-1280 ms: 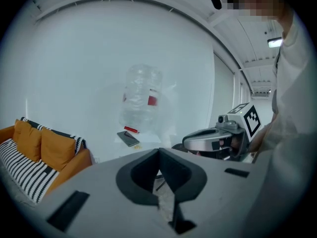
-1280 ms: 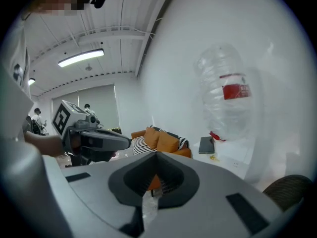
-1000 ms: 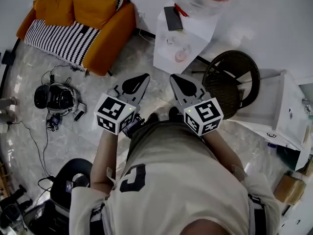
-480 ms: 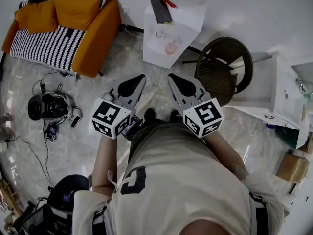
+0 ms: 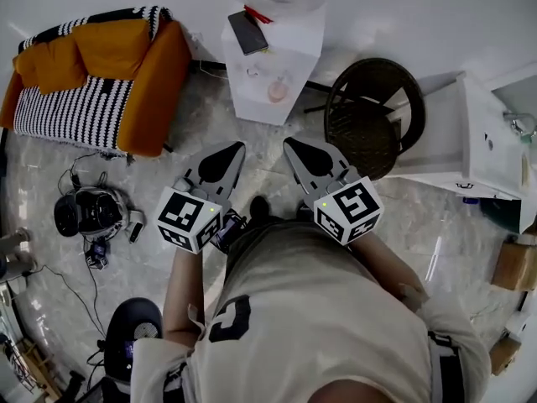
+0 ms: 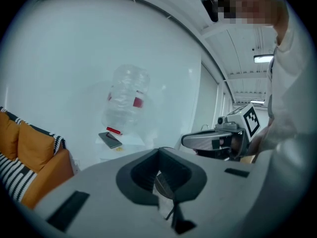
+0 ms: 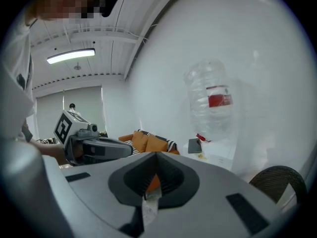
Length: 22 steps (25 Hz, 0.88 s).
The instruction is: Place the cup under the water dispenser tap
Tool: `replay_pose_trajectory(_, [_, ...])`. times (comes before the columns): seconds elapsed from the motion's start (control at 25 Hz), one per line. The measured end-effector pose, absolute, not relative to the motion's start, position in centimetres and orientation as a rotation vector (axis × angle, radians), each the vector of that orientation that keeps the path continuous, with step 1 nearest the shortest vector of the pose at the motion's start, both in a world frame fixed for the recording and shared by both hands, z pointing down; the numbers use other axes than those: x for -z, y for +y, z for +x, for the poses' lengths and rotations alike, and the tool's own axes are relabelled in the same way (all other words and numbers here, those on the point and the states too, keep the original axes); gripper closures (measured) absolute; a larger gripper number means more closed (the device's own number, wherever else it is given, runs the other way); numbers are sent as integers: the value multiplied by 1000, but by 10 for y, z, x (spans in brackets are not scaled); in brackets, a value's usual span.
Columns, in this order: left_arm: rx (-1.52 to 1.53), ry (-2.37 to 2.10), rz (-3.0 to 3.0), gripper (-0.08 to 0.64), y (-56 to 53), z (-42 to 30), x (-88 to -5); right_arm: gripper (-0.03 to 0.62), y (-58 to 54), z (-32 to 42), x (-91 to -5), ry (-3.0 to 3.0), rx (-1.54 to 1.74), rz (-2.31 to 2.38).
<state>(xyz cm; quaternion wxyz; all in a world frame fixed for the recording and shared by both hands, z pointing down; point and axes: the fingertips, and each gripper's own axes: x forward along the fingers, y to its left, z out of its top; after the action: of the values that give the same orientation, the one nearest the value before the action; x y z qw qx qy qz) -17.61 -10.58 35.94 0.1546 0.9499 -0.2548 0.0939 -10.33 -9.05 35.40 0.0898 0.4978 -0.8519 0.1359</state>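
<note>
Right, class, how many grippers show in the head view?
2: the left gripper left of centre, the right gripper beside it, both aimed towards the water dispenser. None looks hidden.

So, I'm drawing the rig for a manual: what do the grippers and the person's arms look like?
The left gripper and right gripper are grey shells tapering to a point, each with a dark teardrop recess. Each carries a white cube with black square markers. The person wears a beige short-sleeved shirt with a dark print.
</note>
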Motion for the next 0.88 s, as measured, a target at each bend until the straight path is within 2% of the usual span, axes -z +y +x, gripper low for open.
replay_pose_trajectory(0.88, [-269, -734, 2847, 503, -64, -58, -315, 566, -50, 5, -321, -2705, -374, 1431])
